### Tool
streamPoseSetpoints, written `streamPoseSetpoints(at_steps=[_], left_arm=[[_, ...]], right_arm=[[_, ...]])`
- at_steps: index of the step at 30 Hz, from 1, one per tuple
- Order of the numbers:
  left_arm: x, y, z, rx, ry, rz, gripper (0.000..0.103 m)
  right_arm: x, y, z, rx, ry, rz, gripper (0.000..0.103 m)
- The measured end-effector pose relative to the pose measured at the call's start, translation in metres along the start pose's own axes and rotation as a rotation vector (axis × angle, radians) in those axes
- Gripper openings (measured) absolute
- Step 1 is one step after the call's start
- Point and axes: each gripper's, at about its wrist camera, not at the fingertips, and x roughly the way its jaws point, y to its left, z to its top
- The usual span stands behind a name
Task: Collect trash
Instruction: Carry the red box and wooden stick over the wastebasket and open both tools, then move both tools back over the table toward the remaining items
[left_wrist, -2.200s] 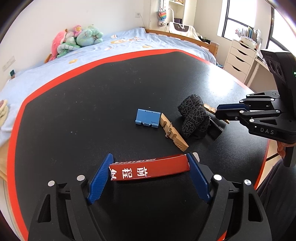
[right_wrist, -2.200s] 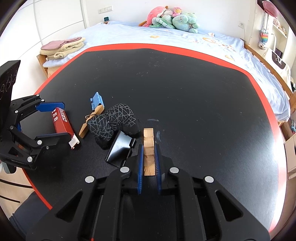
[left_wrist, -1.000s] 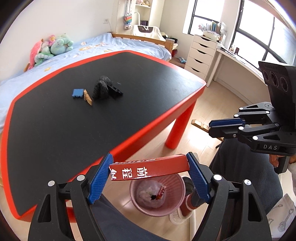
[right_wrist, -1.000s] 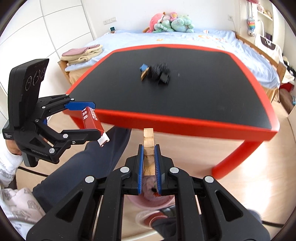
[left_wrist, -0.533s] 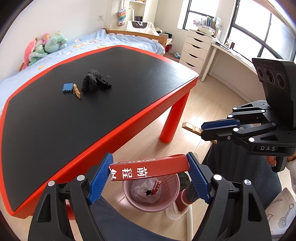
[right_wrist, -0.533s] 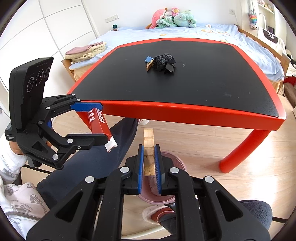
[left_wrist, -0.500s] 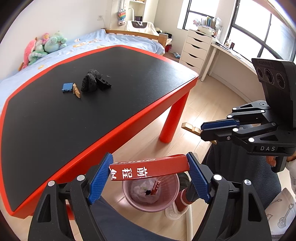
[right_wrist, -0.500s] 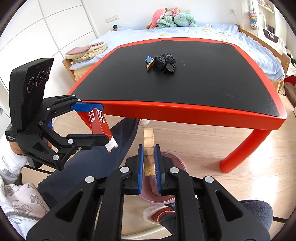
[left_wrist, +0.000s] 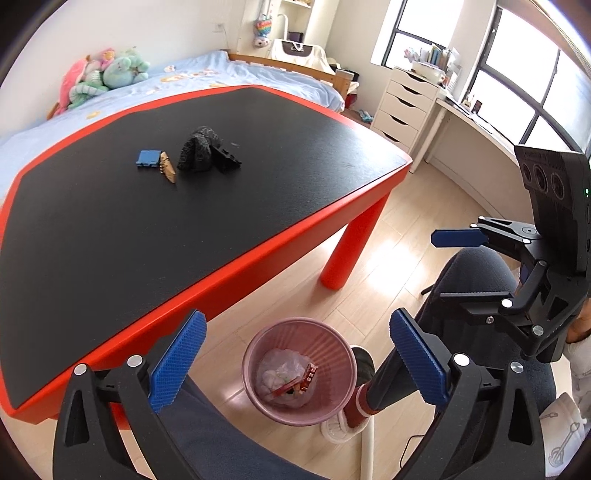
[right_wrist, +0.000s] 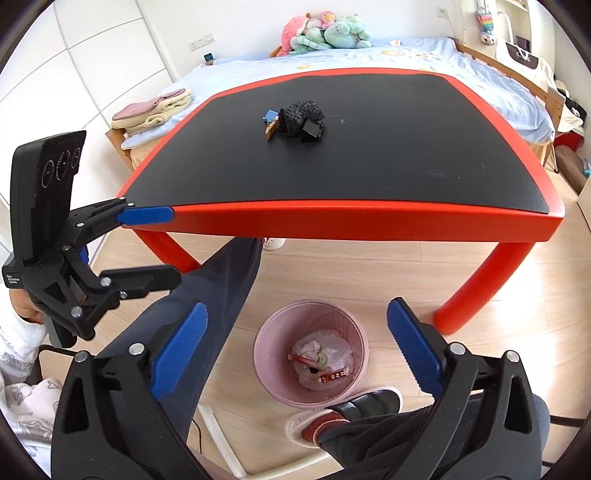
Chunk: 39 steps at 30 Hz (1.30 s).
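Blue fingers (left_wrist: 181, 360) spread wide, empty, above pink bin (left_wrist: 334, 341)

Matt black tabletop (left_wrist: 258, 155), glossy red plastic rim; ribbed translucent pink plastic bin (left_wrist: 334, 354); pale wood floor (left_wrist: 399, 236).

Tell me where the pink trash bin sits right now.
The pink trash bin stands on the wooden floor just off the near edge of the red-rimmed table, low and central in both wrist views, beside the person's slippered foot.
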Motion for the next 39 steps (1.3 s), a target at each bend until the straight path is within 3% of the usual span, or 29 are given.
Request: streamPoseSetpoints(at_steps=[24,39], left_arm=[[-0.008,0.027,0.008,-0.074,-0.013,0.051,0.096],[0.003,0.079,0.058,-0.125,-0.07,0.157,0.096]], right_arm=[[0.001,-0.001,0.009,-0.001,-0.001,0.011,0.1],[0.014,-0.01,0.076,-0.071,-0.072,-0.04,0.1]])
